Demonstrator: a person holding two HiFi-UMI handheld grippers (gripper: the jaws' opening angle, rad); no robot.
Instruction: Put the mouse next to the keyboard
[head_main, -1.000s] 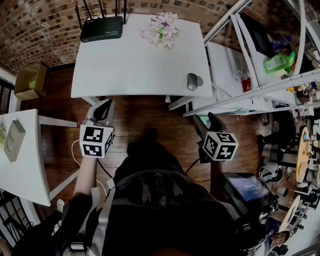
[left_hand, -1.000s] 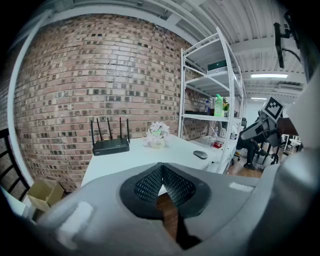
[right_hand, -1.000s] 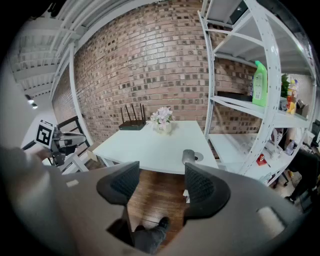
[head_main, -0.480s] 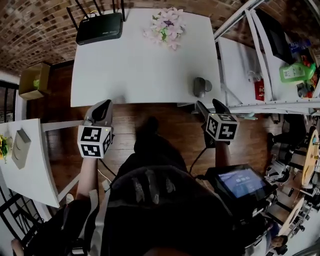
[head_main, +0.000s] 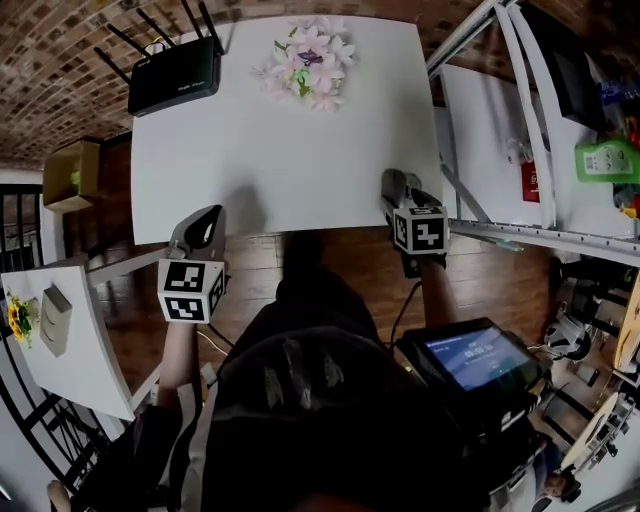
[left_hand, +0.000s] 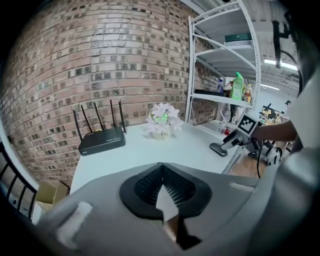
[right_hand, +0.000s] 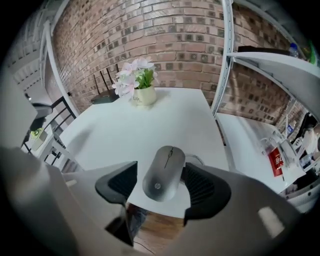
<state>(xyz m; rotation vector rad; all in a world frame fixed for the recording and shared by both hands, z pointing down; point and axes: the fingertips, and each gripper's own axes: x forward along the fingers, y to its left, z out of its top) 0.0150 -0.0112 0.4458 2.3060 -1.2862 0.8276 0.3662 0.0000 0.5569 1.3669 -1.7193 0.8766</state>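
- Brick wall backs a white table (head_main: 270, 140) standing on a wooden floor. Metal shelving (head_main: 520, 120) stands to its right.
- I count one mouse (right_hand: 164, 172), grey, lying flat at the table's near right corner, close to the front edge.
- Its long axis runs from that front edge towards the wall, leaning a little to the right. The scroll-wheel end points away from me and the logo end faces the edge.
- My right gripper (right_hand: 160, 184) has its tongs spread to either side of the mouse. The right pad sits just against the mouse's flank and there is a clear gap at the left pad, so nothing is clamped.
- My left gripper (left_hand: 162, 192) has its tongs closed together with nothing between them. It hovers off the table's near left edge.
- Also on the table are one black router (head_main: 172, 78) with four antennas at the far left, and one pot of pale flowers (head_main: 305, 58) at the far middle.
- In the head view the mouse is mostly covered by the right gripper, and only the right gripper view shows it whole.
- From the left gripper view I see the right gripper side-on at the table corner, with its marker cube up.
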